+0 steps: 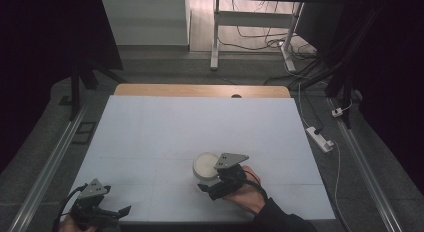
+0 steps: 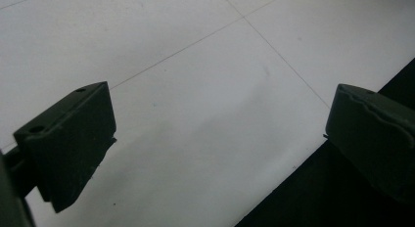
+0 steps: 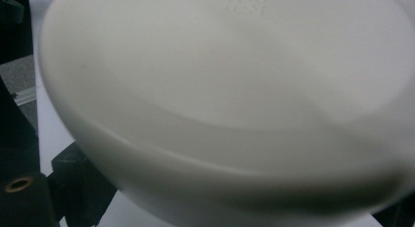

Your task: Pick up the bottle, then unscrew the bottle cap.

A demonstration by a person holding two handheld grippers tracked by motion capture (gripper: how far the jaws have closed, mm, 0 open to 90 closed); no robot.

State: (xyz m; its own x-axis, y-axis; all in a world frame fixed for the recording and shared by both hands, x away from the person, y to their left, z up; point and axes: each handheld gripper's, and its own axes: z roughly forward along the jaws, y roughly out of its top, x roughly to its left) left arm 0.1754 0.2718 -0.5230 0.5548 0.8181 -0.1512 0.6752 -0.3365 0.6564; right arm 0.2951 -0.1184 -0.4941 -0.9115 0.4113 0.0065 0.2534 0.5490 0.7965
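While my right gripper (image 1: 212, 184) sits against the white bowl (image 1: 206, 165) at the table's (image 1: 190, 127) near middle, its fingers' grip unconfirmed, my left gripper (image 2: 220, 139) hangs wide open and empty, so any lift remains outstanding.

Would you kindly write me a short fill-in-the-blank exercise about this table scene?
1. The round container by the right gripper is ____ in colour.
2. The left gripper has its fingers spread ____ over the bare table.
3. In the high view, the left gripper sits near the table's ____ left corner.

Missing words: white; open; near (bottom)
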